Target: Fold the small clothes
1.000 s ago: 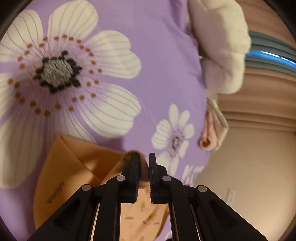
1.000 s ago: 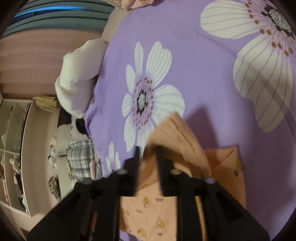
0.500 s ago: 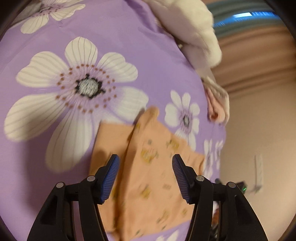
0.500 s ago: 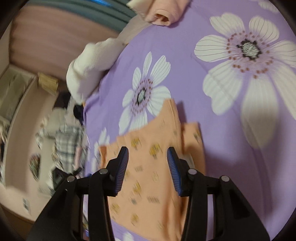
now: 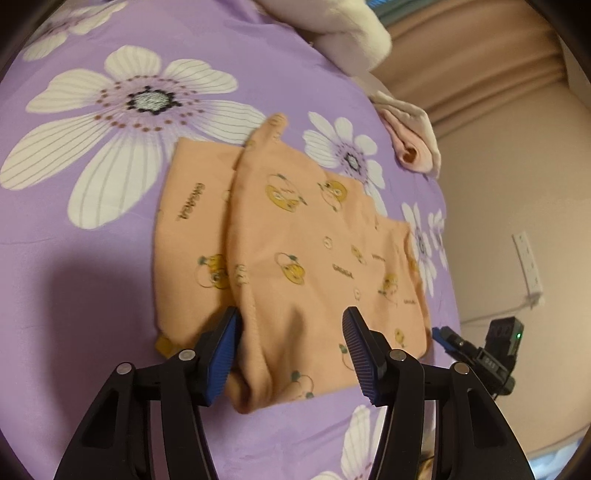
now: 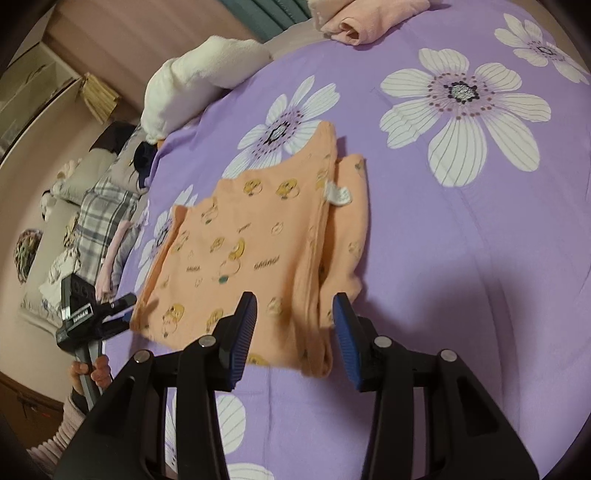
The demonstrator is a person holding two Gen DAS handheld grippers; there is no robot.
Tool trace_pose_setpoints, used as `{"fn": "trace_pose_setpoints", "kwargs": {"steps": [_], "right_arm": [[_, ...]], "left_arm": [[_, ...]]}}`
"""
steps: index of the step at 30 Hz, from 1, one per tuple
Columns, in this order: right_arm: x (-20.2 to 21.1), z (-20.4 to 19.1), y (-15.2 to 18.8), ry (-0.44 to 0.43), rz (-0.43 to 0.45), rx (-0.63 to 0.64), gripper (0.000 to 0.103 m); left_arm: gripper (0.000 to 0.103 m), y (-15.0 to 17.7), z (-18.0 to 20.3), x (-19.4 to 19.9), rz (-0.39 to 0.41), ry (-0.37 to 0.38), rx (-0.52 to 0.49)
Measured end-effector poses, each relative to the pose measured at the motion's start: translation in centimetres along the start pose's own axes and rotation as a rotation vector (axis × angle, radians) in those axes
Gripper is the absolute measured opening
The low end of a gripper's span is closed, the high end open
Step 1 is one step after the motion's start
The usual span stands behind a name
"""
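Note:
A small orange garment [image 5: 295, 258] with yellow cartoon prints lies on the purple flowered bedspread [image 5: 110, 295], one side folded over the middle. It also shows in the right wrist view [image 6: 258, 251], with a white label on the folded edge. My left gripper [image 5: 290, 343] is open and empty above the garment's near edge. My right gripper [image 6: 295, 328] is open and empty above the opposite near edge. The other gripper shows at the left of the right wrist view [image 6: 92, 317] and at the right of the left wrist view [image 5: 476, 350].
A folded pink garment [image 5: 413, 144] and a white fluffy cloth [image 5: 343, 37] lie at the far bed edge; both show in the right wrist view too [image 6: 365, 22] [image 6: 195, 81]. A pile of plaid clothes [image 6: 99, 221] sits beyond the bed. A wall socket [image 5: 528, 266] is at right.
Both grippers let go of the orange garment, opened and drew back from it. The folded side now lies flat on the garment.

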State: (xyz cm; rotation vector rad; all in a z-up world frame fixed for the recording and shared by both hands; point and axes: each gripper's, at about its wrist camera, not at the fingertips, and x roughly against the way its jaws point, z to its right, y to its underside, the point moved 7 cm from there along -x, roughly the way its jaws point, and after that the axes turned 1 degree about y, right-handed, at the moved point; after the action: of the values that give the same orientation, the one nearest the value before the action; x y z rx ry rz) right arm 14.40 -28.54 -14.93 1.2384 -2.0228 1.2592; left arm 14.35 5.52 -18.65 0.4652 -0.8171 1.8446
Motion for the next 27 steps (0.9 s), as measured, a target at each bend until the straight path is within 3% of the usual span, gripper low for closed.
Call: {"fn": "trace_pose_setpoints", "kwargs": {"steps": [8, 11, 12, 14, 22, 27], "right_arm": [[-2.0, -1.1, 0.0, 0.079, -0.001, 0.104, 0.031], [-3.0, -1.1, 0.1, 0.085, -0.018, 0.109, 0.024], [-3.2, -1.2, 0.2, 0.089, -0.025, 0.113, 0.022], [-3.8, -1.4, 0.5, 0.102, -0.044, 0.132, 0.011], [-1.0, -0.9, 0.5, 0.004, -0.007, 0.058, 0.005], [0.2, 0.3, 1.3, 0.03, -0.004, 0.045, 0.004]], "left_arm": [[0.018, 0.5, -1.1, -1.0, -0.041, -0.115, -0.028], [0.012, 0.7, -2.0, -0.8, -0.043, -0.089, 0.016], [0.005, 0.8, -2.1, -0.7, -0.043, -0.078, 0.027], [0.004, 0.9, -2.4, -0.3, -0.04, -0.025, 0.07], [0.004, 2.2, -2.2, 2.1, -0.009, 0.089, 0.129], [0.003, 3.8, -3.3, 1.7, -0.046, 0.056, 0.13]]}}
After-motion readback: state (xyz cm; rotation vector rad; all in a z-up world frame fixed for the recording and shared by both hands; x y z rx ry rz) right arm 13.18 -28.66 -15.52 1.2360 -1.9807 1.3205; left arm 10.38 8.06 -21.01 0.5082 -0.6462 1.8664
